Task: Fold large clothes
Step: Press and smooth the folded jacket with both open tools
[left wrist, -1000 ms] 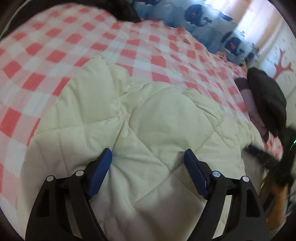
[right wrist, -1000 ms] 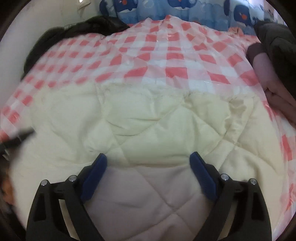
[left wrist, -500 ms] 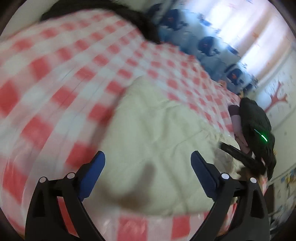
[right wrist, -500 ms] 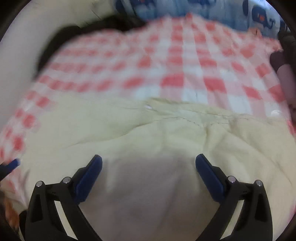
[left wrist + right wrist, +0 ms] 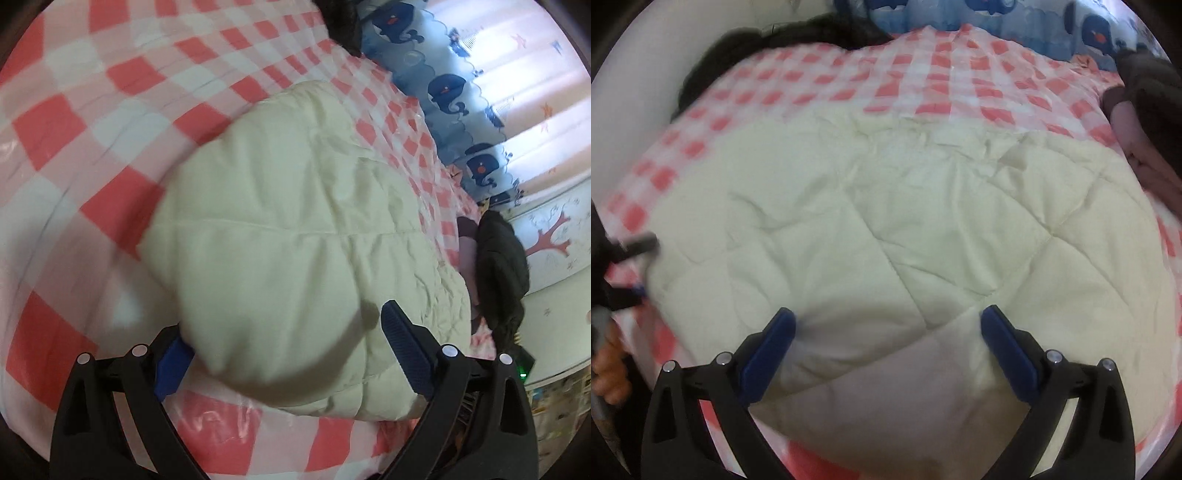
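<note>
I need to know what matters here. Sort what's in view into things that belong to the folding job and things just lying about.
Belongs to the job:
cream quilted jacket
left gripper, open
right gripper, open

Just lying about:
red-and-white checked sheet
dark garment on pink folded clothes
whale-print curtain
black garment at the far edge

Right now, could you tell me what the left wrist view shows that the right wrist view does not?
Only the left wrist view shows the wall with its red tree drawing, the sunlit curtain and the garment's left end. Only the right wrist view shows the person's hand at the left edge. Both show the cream quilted garment on the red-checked cover, the whale-print fabric, and an open gripper over the garment: left gripper, right gripper.
</note>
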Tool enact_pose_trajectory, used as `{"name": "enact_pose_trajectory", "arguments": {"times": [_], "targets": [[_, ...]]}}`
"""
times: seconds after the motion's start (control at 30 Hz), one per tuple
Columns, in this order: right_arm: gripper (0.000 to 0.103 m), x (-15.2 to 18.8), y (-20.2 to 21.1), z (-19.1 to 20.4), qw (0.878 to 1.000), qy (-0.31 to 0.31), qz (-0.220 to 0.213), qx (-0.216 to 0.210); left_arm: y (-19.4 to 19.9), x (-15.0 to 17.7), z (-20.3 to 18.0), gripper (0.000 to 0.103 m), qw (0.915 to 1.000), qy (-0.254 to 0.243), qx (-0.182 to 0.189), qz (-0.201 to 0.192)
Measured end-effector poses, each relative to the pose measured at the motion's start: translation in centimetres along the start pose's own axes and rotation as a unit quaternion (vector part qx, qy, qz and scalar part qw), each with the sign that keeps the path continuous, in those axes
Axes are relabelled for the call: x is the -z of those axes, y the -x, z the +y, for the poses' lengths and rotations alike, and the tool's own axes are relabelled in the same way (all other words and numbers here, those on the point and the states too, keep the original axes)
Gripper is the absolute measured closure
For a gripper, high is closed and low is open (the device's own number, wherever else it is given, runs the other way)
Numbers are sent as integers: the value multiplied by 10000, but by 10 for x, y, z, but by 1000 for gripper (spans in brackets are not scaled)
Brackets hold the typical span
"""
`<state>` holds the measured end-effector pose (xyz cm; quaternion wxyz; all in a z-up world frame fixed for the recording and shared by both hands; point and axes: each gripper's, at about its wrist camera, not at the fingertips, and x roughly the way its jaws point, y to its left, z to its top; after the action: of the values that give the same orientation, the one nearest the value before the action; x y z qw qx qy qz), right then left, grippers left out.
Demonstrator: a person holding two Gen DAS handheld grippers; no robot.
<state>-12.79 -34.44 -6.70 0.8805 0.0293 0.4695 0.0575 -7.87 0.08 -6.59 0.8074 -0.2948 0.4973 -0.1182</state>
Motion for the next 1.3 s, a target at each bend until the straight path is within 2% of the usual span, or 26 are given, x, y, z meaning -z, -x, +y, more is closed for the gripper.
{"name": "enact_pose_trajectory", "arguments": {"times": [0.1,0.17,0.23,0.3,0.37,0.43,0.53,0.6,0.67,0.7,0.73,0.77,0.83,0.93,1.0,1.13,1.23,1.3], "targets": [[6,-3,14,1,9987,-248,-338,-293,-2,0,-7,12,9997,-161,-183,-39],[6,-7,23,2,9964,-289,-738,-306,-5,0,-9,12,9994,-222,-262,-60],[6,-19,24,2,9951,-322,-909,-217,-5,0,-11,12,9989,-303,-346,-103],[6,-36,16,-2,9947,-465,-897,-213,-6,2,-14,12,9980,-415,-454,-161],[6,-47,-1,-6,9952,-629,-750,-28,-6,4,-17,12,9969,-521,-546,-242],[5,-47,-32,-9,9969,-727,-242,161,-5,6,-18,11,9961,-601,-574,-310],[5,-41,-37,-3,9975,-553,-319,319,-5,8,-20,11,9941,-753,-691,-355],[6,-37,-19,-3,9967,-643,-479,143,-4,9,-22,11,9930,-855,-712,-397],[6,-27,2,0,9943,-674,-819,-112,-4,10,-21,11,9926,-891,-704,-426],[6,-20,7,2,9946,-578,-859,-107,-4,11,-21,11,9925,-896,-702,-446],[6,-13,6,6,9960,-447,-771,-15,-4,12,-21,10,9923,-908,-706,-471],[5,-5,-9,12,9991,-174,-344,160,-5,13,-23,10,9916,-951,-732,-480],[6,-2,-10,15,9991,39,-358,219,-5,16,-24,10,9900,-1041,-788,-529],[6,-33,10,10,9961,-275,-828,95,-5,17,-24,10,9890,-1100,-796,-594],[6,-62,10,12,9950,-319,-936,157,-5,18,-24,10,9883,-1134,-802,-630],[6,-124,-44,15,9975,-256,-514,424,-5,21,-25,10,9867,-1224,-820,-694],[5,-137,-108,5,9974,-493,254,462,-4,22,-27,9,9849,-1313,-824,-774],[5,-135,-129,2,9963,-589,422,452,-4,22,-29,9,9832,-1391,-878,-792]]}}
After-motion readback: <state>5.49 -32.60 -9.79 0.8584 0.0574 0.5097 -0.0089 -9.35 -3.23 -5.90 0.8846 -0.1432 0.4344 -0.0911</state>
